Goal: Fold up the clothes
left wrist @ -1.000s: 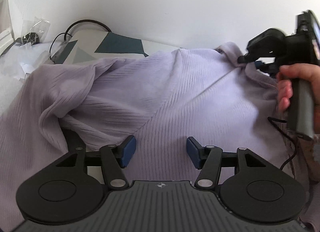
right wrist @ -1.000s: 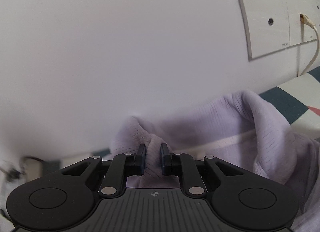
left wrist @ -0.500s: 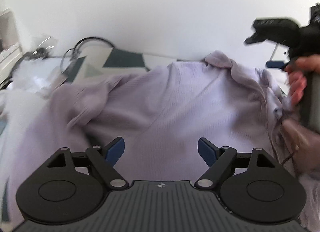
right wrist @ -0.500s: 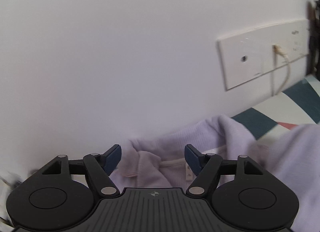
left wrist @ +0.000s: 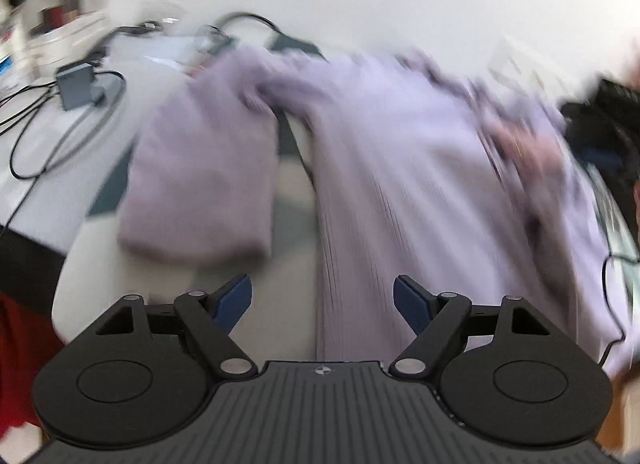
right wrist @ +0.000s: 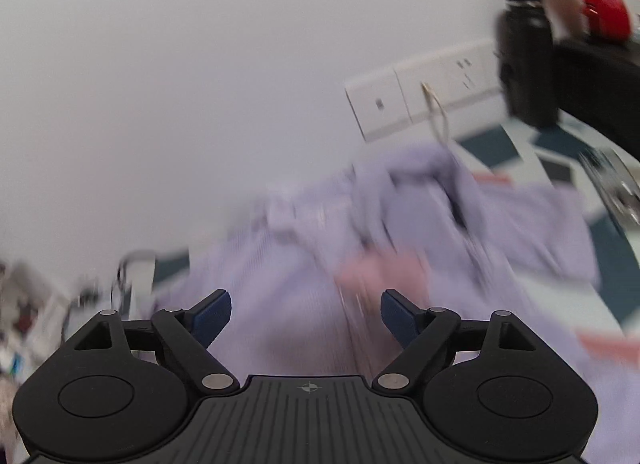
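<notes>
A pale lilac ribbed garment point(left wrist: 408, 184) lies spread on the patterned table, one sleeve point(left wrist: 200, 168) laid out to the left. My left gripper point(left wrist: 322, 302) hovers open above the garment's near hem, its fingers apart and empty. In the right wrist view the same lilac garment point(right wrist: 288, 272) runs away toward the wall, its collar area bunched near the sockets. My right gripper point(right wrist: 306, 312) is open over the cloth and holds nothing. Both views are blurred by motion. The other gripper point(left wrist: 600, 132) shows as a dark shape at the right edge of the left wrist view.
Black cables point(left wrist: 60, 136) and a small grey box point(left wrist: 76, 84) lie at the table's left. A white socket panel point(right wrist: 420, 100) with a plugged cable is on the wall. A dark bottle point(right wrist: 524, 56) and a red object point(right wrist: 604, 8) stand at the far right.
My right gripper let go of the garment's collar and opened. Both grippers pulled back and up from the cloth, and the left one opened wider. The garment now lies flatter.
</notes>
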The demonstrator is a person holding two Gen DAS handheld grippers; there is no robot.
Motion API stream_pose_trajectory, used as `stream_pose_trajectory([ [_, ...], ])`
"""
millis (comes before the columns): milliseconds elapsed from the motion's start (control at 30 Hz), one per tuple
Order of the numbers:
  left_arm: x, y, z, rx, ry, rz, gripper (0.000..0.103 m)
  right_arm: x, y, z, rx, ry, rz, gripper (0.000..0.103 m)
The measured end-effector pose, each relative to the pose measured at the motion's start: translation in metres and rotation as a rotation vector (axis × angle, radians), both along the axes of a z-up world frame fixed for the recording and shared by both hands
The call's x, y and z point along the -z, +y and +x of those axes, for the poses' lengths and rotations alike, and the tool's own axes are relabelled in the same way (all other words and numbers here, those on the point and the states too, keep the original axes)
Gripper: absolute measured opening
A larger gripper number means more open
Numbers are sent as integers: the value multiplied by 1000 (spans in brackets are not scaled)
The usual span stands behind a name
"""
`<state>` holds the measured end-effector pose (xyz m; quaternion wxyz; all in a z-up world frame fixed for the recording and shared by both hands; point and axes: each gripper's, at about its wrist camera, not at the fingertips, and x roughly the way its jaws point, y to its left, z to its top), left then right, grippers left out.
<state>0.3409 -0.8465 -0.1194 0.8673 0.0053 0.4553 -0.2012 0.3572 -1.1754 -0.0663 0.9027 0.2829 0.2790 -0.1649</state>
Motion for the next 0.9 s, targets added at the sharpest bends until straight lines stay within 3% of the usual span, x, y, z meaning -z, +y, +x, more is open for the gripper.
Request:
stream_pose_trajectory([
  [133, 18, 12, -54, 124, 28, 1, 77, 18, 49, -69, 6, 56, -7, 79],
  [267, 38, 22, -82, 167, 58, -12, 77, 30, 86, -115, -3, 122, -45, 79],
  [400, 62, 22, -82, 130, 79, -3, 77, 38, 94, -138, 29, 168, -86, 79],
  [467, 72, 22, -75, 88, 111, -36, 74, 43, 98, -150, 46, 191, -107, 79],
  [500, 77, 21, -74, 81, 125, -57, 49, 45, 101, -156, 54, 203, -117, 79],
  [533, 79, 20, -74, 79, 125, -69, 11, 47, 103, -162, 62, 214, -127, 79],
  [667, 74, 14, -86, 57, 71, -27, 11, 55, 111, -185, 95, 260, -168, 79],
  [767, 70, 17, -95, 31, 68, -10, 12, 51, 97, -188, 128, 233, -177, 79],
  [867, 60, 15, -97, 24, 69, 34, 23, 54, 85, -181, 141, 236, -163, 79],
  [900, 55, 11, -96, 23, 75, 63, 34, 56, 81, -177, 141, 238, -151, 79],
])
